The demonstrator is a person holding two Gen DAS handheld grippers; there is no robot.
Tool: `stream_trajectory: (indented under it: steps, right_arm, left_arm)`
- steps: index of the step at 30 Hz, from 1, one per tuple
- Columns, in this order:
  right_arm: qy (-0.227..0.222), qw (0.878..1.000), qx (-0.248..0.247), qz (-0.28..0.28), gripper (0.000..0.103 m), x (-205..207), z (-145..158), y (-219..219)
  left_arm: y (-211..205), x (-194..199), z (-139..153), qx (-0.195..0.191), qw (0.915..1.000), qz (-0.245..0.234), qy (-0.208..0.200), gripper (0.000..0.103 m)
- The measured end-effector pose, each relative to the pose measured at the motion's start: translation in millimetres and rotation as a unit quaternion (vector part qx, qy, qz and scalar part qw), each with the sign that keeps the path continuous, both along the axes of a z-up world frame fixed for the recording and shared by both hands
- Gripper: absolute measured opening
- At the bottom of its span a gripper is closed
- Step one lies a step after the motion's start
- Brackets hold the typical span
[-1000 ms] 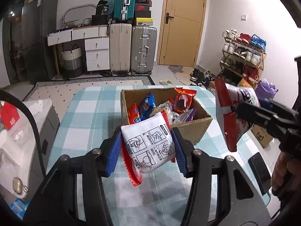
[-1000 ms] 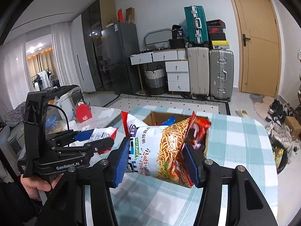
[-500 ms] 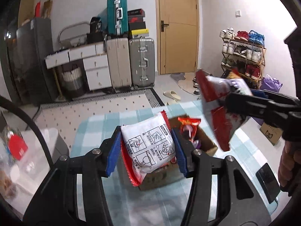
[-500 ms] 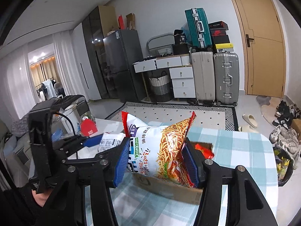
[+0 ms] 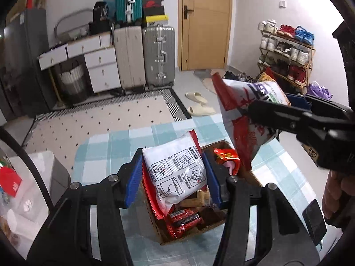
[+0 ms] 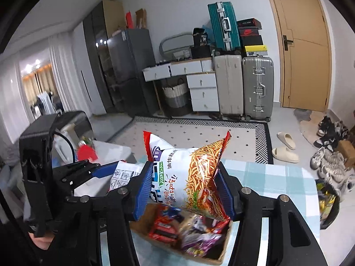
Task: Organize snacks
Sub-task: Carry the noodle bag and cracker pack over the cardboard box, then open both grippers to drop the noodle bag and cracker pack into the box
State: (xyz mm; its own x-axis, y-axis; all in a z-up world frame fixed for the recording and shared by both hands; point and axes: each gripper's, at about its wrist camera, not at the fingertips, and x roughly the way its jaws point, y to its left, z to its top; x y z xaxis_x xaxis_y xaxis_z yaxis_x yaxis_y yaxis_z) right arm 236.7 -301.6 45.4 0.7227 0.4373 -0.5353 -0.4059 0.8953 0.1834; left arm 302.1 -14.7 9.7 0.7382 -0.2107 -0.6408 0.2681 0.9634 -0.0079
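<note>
My left gripper is shut on a white and red snack packet and holds it over the open cardboard box of snacks. My right gripper is shut on a white and orange crisp bag, also above the box. The crisp bag shows in the left wrist view, raised at the right of the box. The white packet shows in the right wrist view at the left. The box holds several wrapped snacks.
The box stands on a table with a pale blue checked cloth. A dark phone lies near the table's right edge. A white side table with small items stands at the left. Suitcases, drawers and a shoe rack stand beyond.
Both grippers have risen and moved forward over the box with their packets. The box now lies below the fingers instead of ahead of them.
</note>
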Motion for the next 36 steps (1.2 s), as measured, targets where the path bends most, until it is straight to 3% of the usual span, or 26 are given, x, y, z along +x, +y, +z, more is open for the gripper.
stream_trajectory:
  steps: [7,10,20,27,31,36]
  right_arm:
    - [0.018,0.999,-0.048,0.008,0.055,38,-26,15]
    - [0.019,0.998,-0.056,0.009,0.055,47,-34,17]
    - [0.061,0.995,-0.075,0.015,0.056,68,-73,18]
    - [0.079,0.994,-0.074,0.022,0.059,75,-89,17]
    - [0.077,0.993,-0.08,0.025,0.059,72,-93,20]
    - [0.067,0.995,-0.069,0.023,0.059,66,-91,14]
  left_arm:
    - [-8,28,-34,0.001,0.9997,-0.018,0.018,0.05]
    - [-7,45,-51,-0.014,0.9991,-0.015,0.038,0.05]
    - [-9,74,-93,-0.014,0.9973,-0.022,0.069,0.053]
    - [-10,81,-109,-0.027,0.9937,-0.037,0.102,0.062]
    - [-14,80,-113,-0.01,0.9949,-0.028,0.097,0.067]
    - [-9,75,-107,-0.015,0.9953,-0.024,0.093,0.068]
